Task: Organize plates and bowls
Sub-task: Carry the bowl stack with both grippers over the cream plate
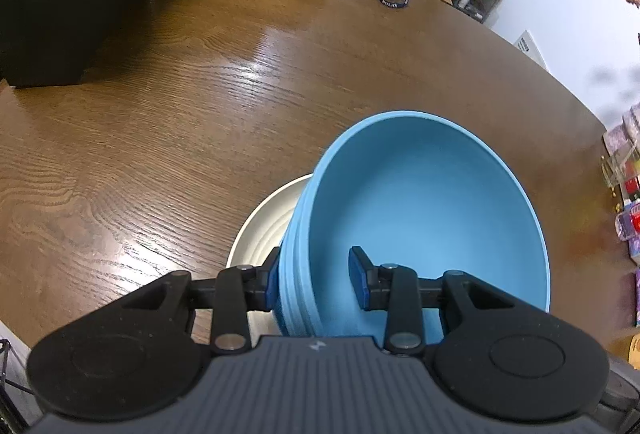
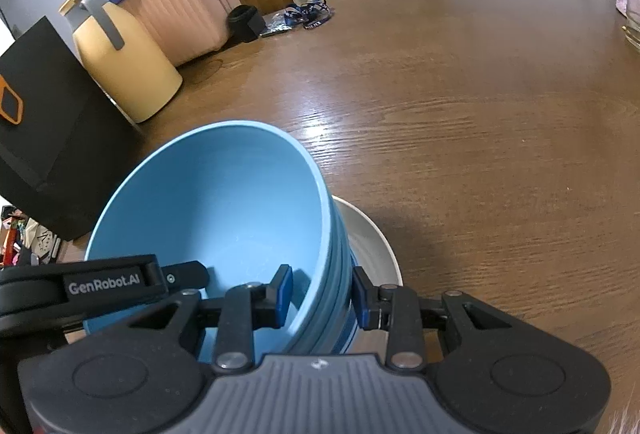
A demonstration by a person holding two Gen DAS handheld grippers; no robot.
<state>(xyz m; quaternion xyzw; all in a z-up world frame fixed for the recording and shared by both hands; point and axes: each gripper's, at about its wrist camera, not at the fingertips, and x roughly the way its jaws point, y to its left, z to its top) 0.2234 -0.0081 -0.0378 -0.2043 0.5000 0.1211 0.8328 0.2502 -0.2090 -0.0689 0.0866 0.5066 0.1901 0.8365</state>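
Observation:
I hold a blue ribbed bowl (image 1: 420, 210) (image 2: 216, 202) with both grippers, one on each side of its rim. My left gripper (image 1: 316, 282) is shut on the near wall, one pad (image 1: 272, 284) outside and the other inside. On the opposite side, my right gripper (image 2: 322, 296) is likewise shut on the wall, with one pad (image 2: 362, 298) outside. The bowl hangs low over a white plate (image 1: 260, 230) (image 2: 372, 246) on the brown wooden table (image 2: 480, 114). I cannot tell whether the bowl touches the plate. The left gripper's black body (image 2: 112, 282) shows at the bowl's far rim.
A black box (image 2: 44, 138), a yellow jug (image 2: 128, 66) and a pink suitcase (image 2: 188, 6) stand along the table's back left. A black cup (image 2: 242, 20) and a blue lanyard (image 2: 312, 14) lie farther back. Small items (image 1: 628, 194) crowd the right edge.

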